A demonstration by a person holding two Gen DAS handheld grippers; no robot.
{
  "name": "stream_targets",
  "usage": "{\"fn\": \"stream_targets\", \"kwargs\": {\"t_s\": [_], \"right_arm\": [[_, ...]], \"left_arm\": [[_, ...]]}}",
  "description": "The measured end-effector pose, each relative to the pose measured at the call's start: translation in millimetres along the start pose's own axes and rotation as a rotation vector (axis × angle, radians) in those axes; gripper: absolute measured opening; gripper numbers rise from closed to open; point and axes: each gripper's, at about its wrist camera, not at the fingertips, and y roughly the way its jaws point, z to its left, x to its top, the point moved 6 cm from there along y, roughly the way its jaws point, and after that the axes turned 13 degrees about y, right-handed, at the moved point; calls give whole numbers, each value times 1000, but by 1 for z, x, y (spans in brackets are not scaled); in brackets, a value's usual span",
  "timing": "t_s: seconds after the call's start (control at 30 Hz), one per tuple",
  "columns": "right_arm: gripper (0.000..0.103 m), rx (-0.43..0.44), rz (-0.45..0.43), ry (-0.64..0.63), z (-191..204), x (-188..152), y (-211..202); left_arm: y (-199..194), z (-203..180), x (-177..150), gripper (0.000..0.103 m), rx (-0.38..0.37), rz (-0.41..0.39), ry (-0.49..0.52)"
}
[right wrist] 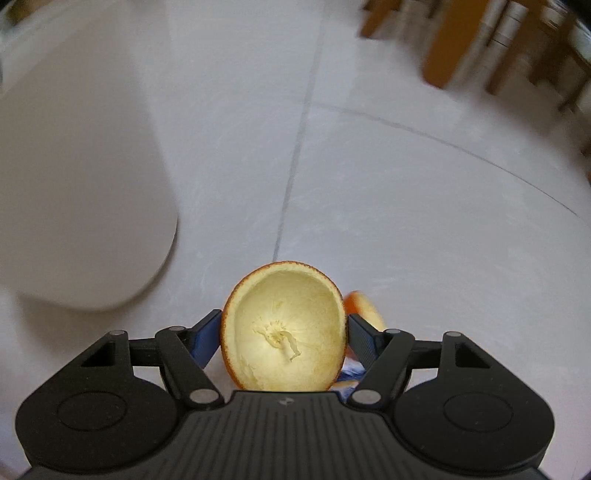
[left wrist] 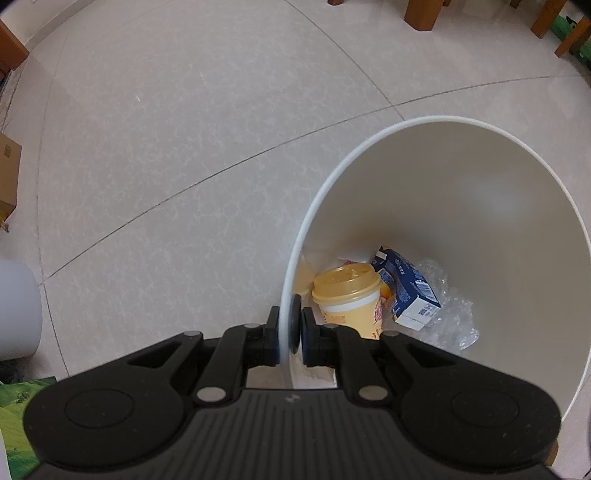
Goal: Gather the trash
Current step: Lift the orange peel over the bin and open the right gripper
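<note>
My left gripper (left wrist: 291, 325) points down and is shut on the rim of the white trash bin (left wrist: 424, 120), one pad inside the wall and one outside. Inside the bin lie a yellow lidded cup (left wrist: 347, 291), a blue and white carton (left wrist: 406, 288) and crumpled clear plastic (left wrist: 454, 317). Above the tiled floor, my right gripper (right wrist: 284, 319) is shut on a hollow half orange peel (right wrist: 288, 295), its pale inside facing the camera. A second orange peel piece (right wrist: 364, 306) lies on the floor just beyond the right finger. The bin's outer wall (right wrist: 74, 166), blurred, fills the left of the right wrist view.
Wooden furniture legs (left wrist: 421, 14) stand at the far right; in the right wrist view these legs (right wrist: 443, 55) are blurred. A cardboard box (left wrist: 9, 170), a white rounded object (left wrist: 14, 310) and a green printed item (left wrist: 18, 413) sit along the left edge. Pale tiled floor (left wrist: 184, 147) lies between.
</note>
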Motion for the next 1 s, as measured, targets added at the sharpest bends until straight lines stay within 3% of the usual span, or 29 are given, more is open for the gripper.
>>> {"fn": "stream_targets", "kwargs": {"t_s": [0.1,0.27,0.43,0.77,0.83,0.9,1.0], "right_arm": [[76,22,-39,20,1,19,-43],[76,35,-89,-99,30,53,-115],[76,136,-100,-145,76,85,-166],[77,238,-8,-243,166,103,-176],[80,254,8,-252,177,102,-171],[95,258,-5,-258,183,105,-171],[99,243,-67,-277,181,108,-181]], "left_arm": [[1,-2,0,8,5,3,10],[2,-2,0,9,13,5,18],[3,-5,-2,9,27,1,36],[4,-3,-3,9,8,5,37],[3,-2,-3,9,3,7,32],[3,-1,-3,9,-1,7,31],[3,0,-2,9,-5,7,30]]}}
